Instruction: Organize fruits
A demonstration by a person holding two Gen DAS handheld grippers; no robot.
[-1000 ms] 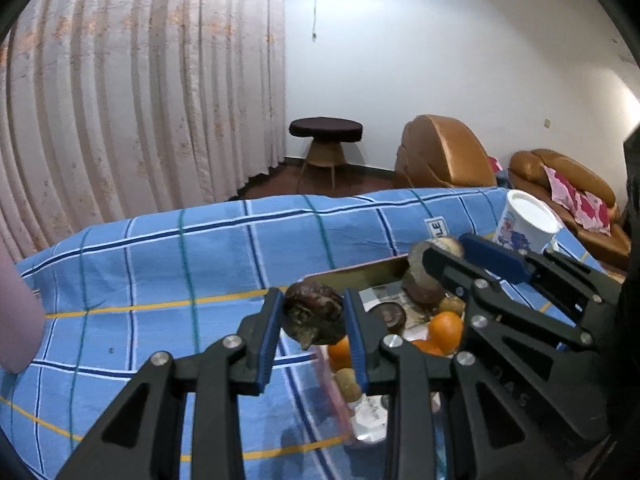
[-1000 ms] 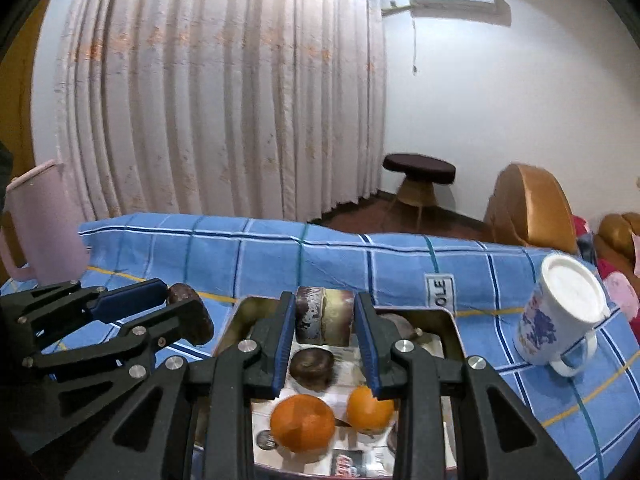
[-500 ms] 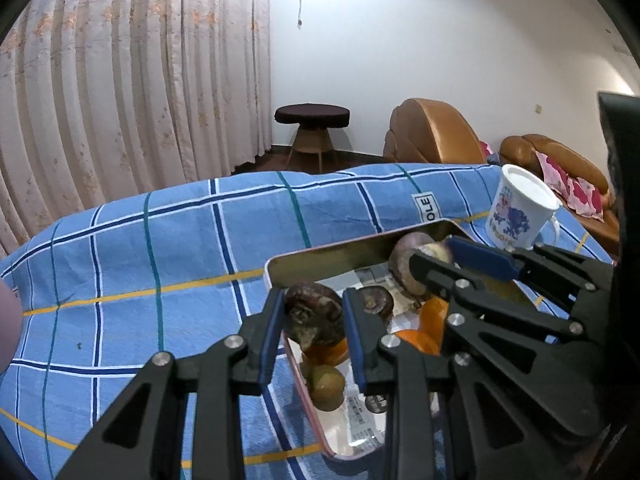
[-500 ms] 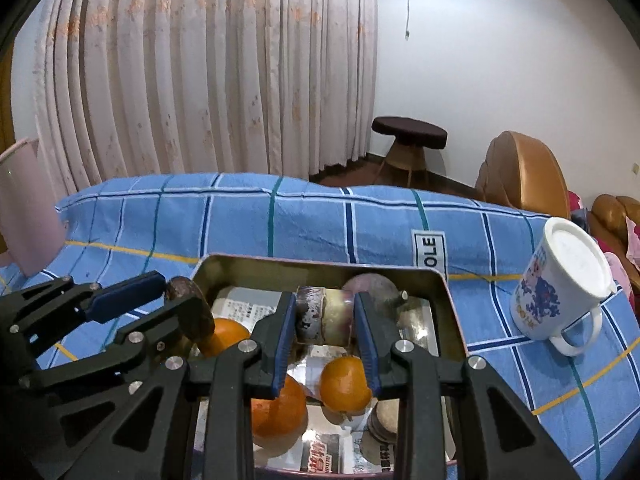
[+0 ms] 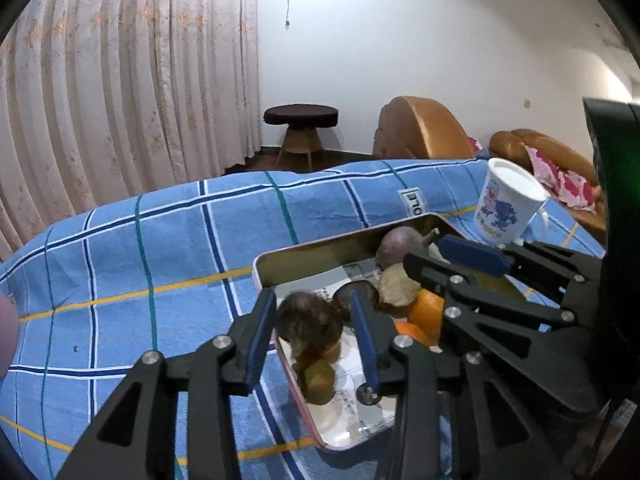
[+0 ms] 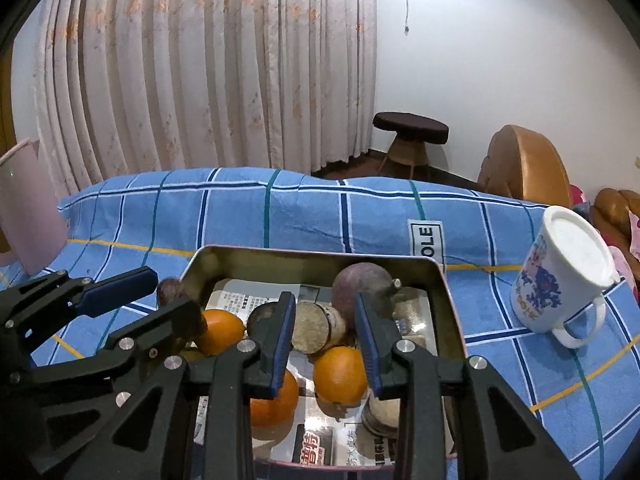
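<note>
A metal tray (image 6: 436,276) lined with printed paper sits on the blue checked cloth and holds several fruits: oranges (image 6: 340,376), a purple round fruit (image 6: 362,286), a dark fruit. In the left wrist view my left gripper (image 5: 312,340) has its jaws spread, with a small gap beside a dark wrinkled fruit (image 5: 310,326) over the tray's (image 5: 320,240) near left corner. In the right wrist view my right gripper (image 6: 322,338) is spread, and a cut brown root piece (image 6: 314,326) lies loose between the pads in the tray.
A white printed mug (image 6: 560,276) stands right of the tray, also in the left wrist view (image 5: 506,204). A pink pitcher (image 6: 24,216) stands at the far left. Curtain, a stool (image 6: 410,132) and brown sofas lie beyond the table.
Both grippers came down over the tray and their jaws widened. The root piece dropped from the right gripper's grip into the tray, and the left jaws loosened around the dark fruit.
</note>
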